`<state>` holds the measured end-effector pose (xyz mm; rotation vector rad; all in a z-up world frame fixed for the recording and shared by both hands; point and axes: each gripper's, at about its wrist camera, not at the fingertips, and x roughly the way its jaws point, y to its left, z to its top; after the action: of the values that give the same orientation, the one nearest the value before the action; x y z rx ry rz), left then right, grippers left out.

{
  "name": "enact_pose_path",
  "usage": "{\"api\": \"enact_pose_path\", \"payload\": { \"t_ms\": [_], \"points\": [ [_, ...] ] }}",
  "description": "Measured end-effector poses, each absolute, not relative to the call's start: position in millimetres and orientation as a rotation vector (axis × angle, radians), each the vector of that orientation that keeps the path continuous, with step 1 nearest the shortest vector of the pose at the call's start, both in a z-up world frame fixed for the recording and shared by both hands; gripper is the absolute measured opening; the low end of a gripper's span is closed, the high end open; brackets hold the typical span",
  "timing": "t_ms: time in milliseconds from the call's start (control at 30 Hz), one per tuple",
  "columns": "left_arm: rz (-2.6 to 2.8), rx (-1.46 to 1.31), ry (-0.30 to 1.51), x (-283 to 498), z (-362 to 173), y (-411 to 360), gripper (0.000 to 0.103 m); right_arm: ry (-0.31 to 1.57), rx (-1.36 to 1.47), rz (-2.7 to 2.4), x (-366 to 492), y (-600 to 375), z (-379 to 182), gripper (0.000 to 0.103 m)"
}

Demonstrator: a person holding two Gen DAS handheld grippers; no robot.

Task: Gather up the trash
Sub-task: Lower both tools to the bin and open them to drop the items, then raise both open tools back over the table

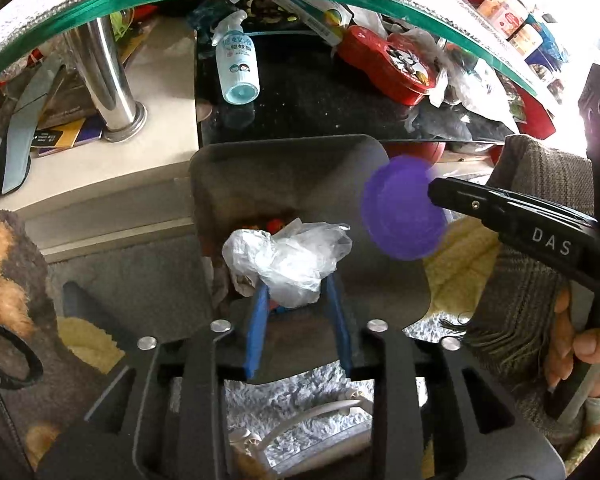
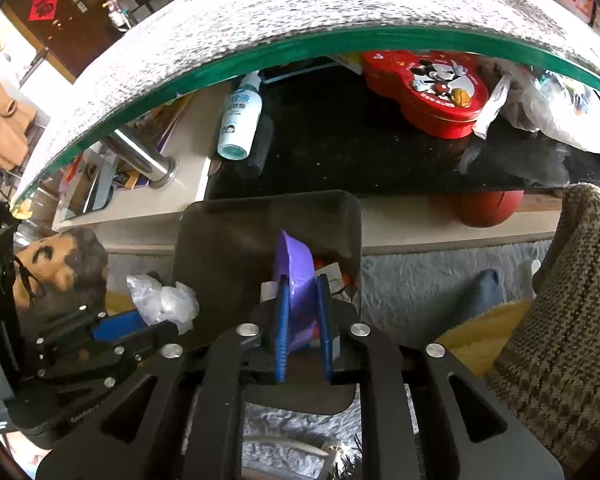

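A: What have the left tongs (image 1: 296,296) got?

B: A crumpled clear plastic bag (image 1: 288,260) sits between their blue pads, which stand slightly apart and look loose around it, over the open dark grey square-mouthed bin (image 1: 260,176).

A: And the right tongs (image 2: 302,322)?

B: A round purple plastic lid (image 2: 294,268) stands on edge between their blue pads, touching the left pad; I cannot tell if the right one presses it. It too is above the bin, where some trash already lies at the bottom.

A: Around that?

B: The bin stands on a pale shaggy rug (image 1: 296,396). Behind it a glass-topped worktop (image 2: 260,40) has a lower black shelf carrying a light blue spray bottle (image 1: 236,60) and a red heart-shaped tin (image 2: 428,88). A brown knitted blanket (image 2: 572,300) hangs to the right.
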<state>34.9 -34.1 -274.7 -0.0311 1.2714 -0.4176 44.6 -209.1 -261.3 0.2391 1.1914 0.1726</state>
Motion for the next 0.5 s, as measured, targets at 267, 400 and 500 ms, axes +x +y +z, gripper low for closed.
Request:
{"api": "enact_pose_path", "payload": {
  "t_ms": [267, 400, 500],
  "points": [
    [-0.423, -0.026, 1.261, 33.4, -271.4, -34.3, 0.064, 1.161, 0.253, 0.146, 42.9, -217.1, -256.4, 0.056],
    [-0.415, -0.024, 1.252, 33.3, -268.2, -33.3, 0.074, 1.156, 0.272, 0.132, 43.1, -222.7, -254.4, 0.061],
    [-0.404, -0.033, 1.241, 34.1, -262.2, -30.2, 0.081, 1.151, 0.287, 0.128, 43.3, -225.5, -251.1, 0.067]
  ]
}}
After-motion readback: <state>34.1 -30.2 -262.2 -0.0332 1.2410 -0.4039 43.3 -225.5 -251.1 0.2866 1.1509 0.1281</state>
